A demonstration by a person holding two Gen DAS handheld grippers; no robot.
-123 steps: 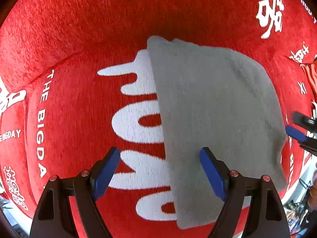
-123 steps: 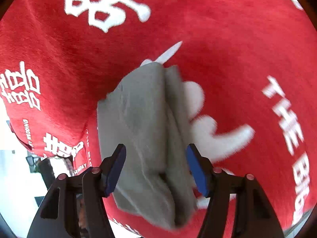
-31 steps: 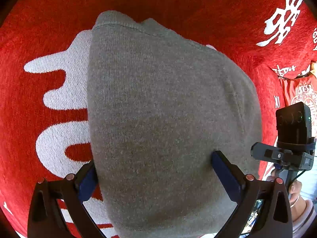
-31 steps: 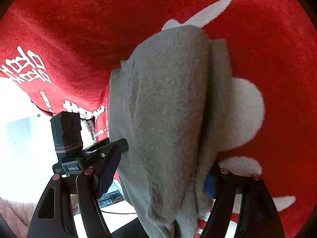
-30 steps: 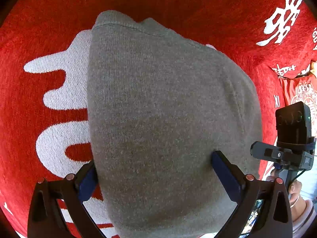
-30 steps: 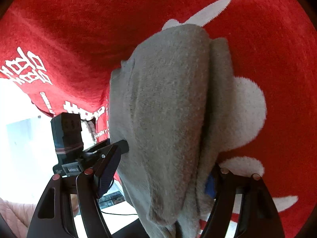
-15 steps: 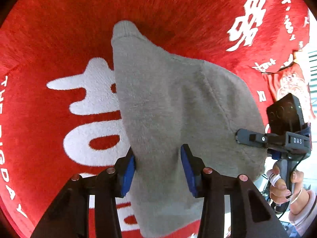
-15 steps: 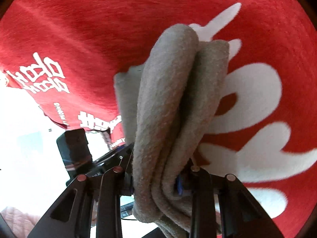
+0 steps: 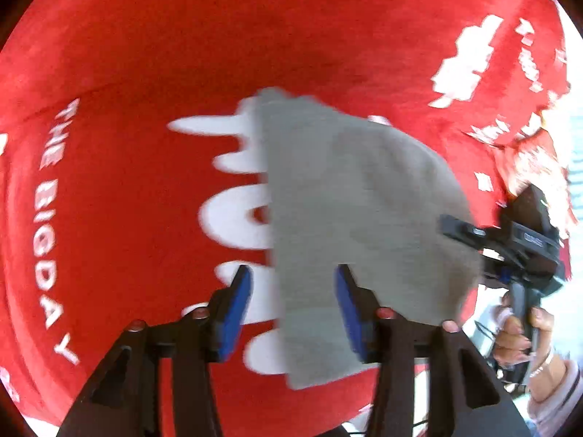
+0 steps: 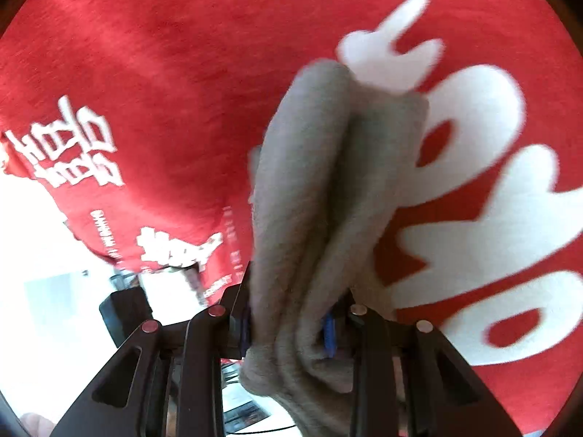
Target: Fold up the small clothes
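Clearly the grey garment [image 9: 364, 218] was being handled as a bundle already doubled over, not as a flat sheet: in the right wrist view it filled the centre of the frame as 3 or so thick soft ridges, running from the middle down to the lower centre. There the right gripper [image 10: 288, 327] had its blue pads pressed against the stacked layers, pinching them together though its jaws were easing apart slightly; I judged the grip was there to keep the folds from sliding off each other.

In the left wrist view the same cloth lay across the centre and right of the frame, over the red blanket [image 9: 127, 200] with its big white lettering. The left gripper [image 9: 291, 306] at lower centre stood spread, its jaws opening; the garment's edge passed between the 2 pads, but neither pad seemed to press on it, so that side looked let go. At the right edge of that frame the right gripper's black body met the cloth's far corner, a hand [image 9: 524, 331] wrapped round its handle. Blur softened every outline.
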